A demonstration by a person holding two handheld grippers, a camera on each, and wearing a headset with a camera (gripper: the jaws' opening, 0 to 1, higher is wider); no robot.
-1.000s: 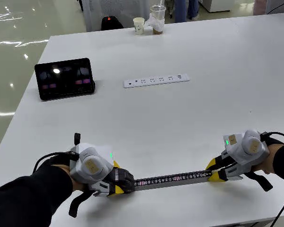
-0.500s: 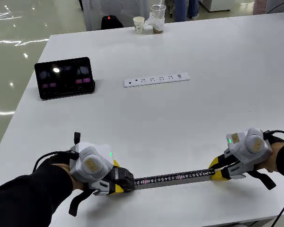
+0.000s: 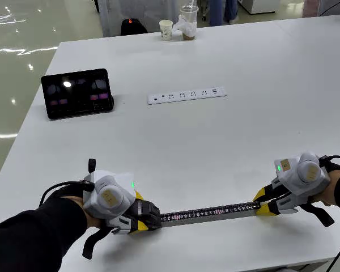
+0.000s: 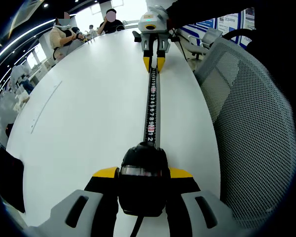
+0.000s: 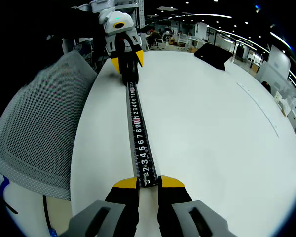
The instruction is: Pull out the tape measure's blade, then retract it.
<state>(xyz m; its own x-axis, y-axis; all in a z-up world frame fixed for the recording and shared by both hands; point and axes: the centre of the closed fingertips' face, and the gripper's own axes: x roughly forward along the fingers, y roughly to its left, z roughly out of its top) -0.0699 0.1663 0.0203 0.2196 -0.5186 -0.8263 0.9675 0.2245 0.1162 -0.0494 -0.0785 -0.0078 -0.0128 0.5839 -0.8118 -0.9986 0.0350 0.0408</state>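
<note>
Lying along the bench's (image 3: 215,141) near edge, blade (image 3: 207,213) drawn out, case (image 3: 149,215) clamped in left gripper (image 3: 140,212), blade tip pinched by right gripper (image 3: 262,203)

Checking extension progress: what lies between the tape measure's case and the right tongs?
The extended blade spans it, from the case in the left tongs to the right tongs pinching its tip; head view.

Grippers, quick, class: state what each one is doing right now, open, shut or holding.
Left gripper: shut on the tape measure case.
Right gripper: shut on the blade, at its end.
</note>
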